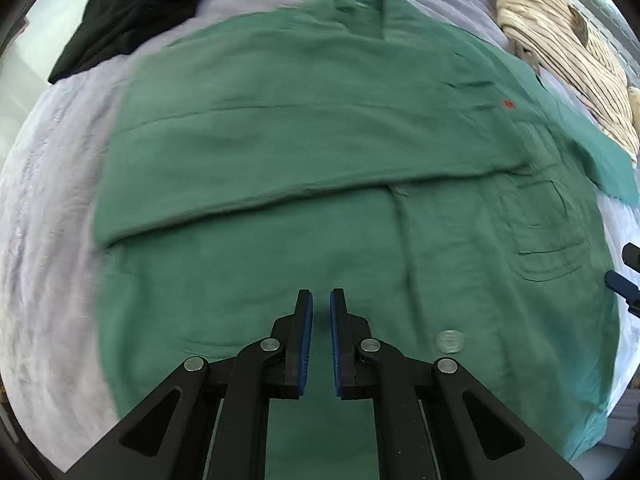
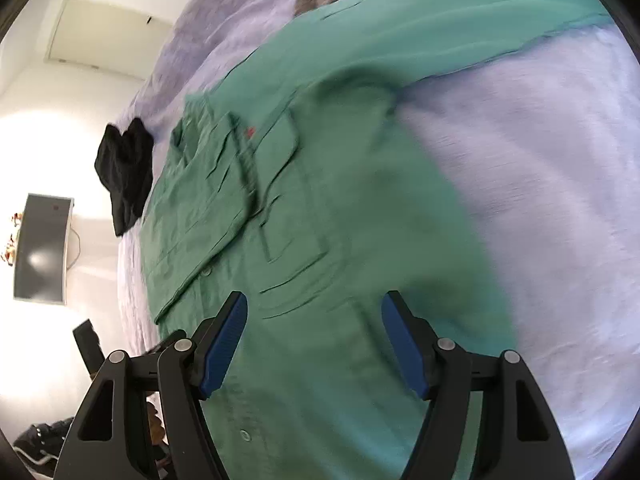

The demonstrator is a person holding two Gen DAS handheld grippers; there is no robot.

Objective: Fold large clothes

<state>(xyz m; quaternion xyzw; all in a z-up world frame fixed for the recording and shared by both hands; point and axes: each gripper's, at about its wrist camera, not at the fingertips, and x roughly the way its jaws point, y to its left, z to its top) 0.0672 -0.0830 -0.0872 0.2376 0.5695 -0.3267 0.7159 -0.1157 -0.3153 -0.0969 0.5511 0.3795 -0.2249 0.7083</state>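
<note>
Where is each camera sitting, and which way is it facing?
Left wrist: on the left tongs, looking steeply down onto the green shirt on the bed; own closed fingers show, the right tongs at the right edge.
Right wrist: on the right tongs, angled across the shirt toward a wall; own open fingers show, nothing between them.
Shared: green shirt, black garment, lavender bedcover.

The green shirt [image 1: 320, 140] looks smeared in both views, so its seams and the small red mark [image 1: 508, 104] are hard to make out. The shirt's bottom part is hidden behind the left tongs [image 1: 321, 300]. The black cloth [image 1: 132, 8] and the striped cloth [image 1: 568, 64] are cut off by the picture's round edge. The bed [image 2: 540, 152] looks streaky beside the right tongs [image 2: 314, 304].
</note>
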